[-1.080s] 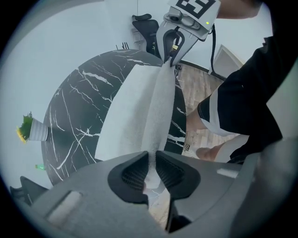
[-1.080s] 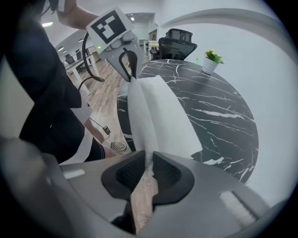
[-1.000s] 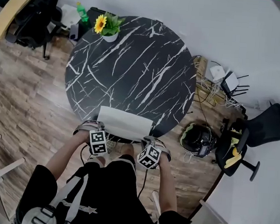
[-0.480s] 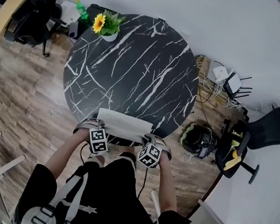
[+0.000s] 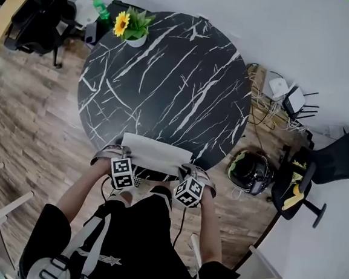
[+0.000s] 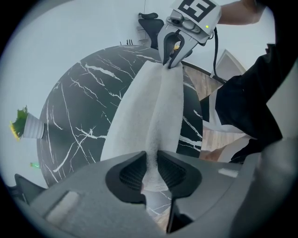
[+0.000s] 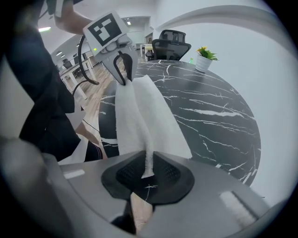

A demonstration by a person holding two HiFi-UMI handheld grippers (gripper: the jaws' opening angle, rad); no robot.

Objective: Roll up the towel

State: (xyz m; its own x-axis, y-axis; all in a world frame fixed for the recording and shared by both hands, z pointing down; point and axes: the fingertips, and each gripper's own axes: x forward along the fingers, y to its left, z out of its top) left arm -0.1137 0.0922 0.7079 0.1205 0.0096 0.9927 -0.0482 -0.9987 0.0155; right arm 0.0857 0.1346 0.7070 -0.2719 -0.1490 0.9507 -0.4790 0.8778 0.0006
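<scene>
Towel [image 5: 158, 153]: white strip lying along the near edge of the table, right in front of the person. Its middle is pulled up into a ridge running between the two grippers.
Left gripper [image 6: 150, 161]: points down at the towel's left end. Its jaws have just been opening a bit, with cloth between the pads and touching both.
Right gripper [image 7: 148, 168]: at the towel's right end, jaws clamped narrowly on the cloth ridge.
Table [image 5: 167, 80]: round, black marble with white veins.
Potted sunflower [image 5: 131, 27]: on the far rim, well apart from the towel.

White towel [image 5: 156, 154], rectangular, lies unrolled at near edge of round black marble table [image 5: 168, 68]; near long edge lifted, bunched at both corners.
</scene>
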